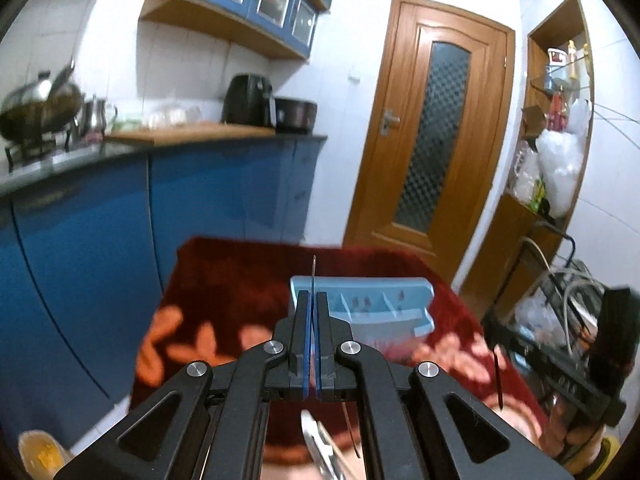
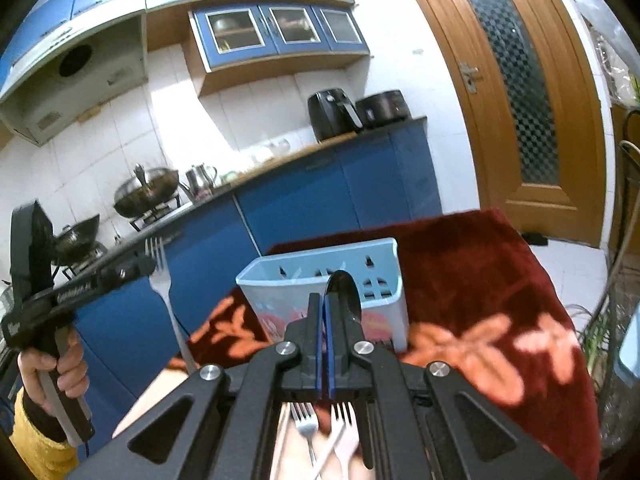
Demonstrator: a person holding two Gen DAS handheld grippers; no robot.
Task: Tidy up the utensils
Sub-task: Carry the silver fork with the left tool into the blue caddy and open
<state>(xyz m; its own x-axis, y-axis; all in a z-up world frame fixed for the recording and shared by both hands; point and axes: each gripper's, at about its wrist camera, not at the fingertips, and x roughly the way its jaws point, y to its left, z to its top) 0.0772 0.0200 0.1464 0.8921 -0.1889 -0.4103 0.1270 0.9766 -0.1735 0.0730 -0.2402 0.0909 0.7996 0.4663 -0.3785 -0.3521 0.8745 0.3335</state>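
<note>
My left gripper (image 1: pixel 313 300) is shut on a metal fork (image 1: pixel 313 270), seen edge-on, its tip poking up above the fingers. The right wrist view shows that fork (image 2: pixel 160 280) upright, tines up, in the left gripper (image 2: pixel 140 268). My right gripper (image 2: pixel 323 300) is shut on a dark spoon (image 2: pixel 344 292), bowl up. Behind both stands a light blue utensil holder (image 2: pixel 320 280) with compartments (image 1: pixel 372 308) on the red flowered tablecloth (image 1: pixel 240 280). At the right edge of the left wrist view, the right gripper (image 1: pixel 504 340) shows with the spoon handle (image 1: pixel 498 376) hanging below it.
Under my right gripper lie a metal fork (image 2: pixel 306 420) and white plastic forks (image 2: pixel 340 436). Blue cabinets and a counter (image 2: pixel 320 200) with a wok (image 2: pixel 146 192) run along the left. A wooden door (image 1: pixel 432 128) and a cluttered rack (image 1: pixel 560 320) stand on the right.
</note>
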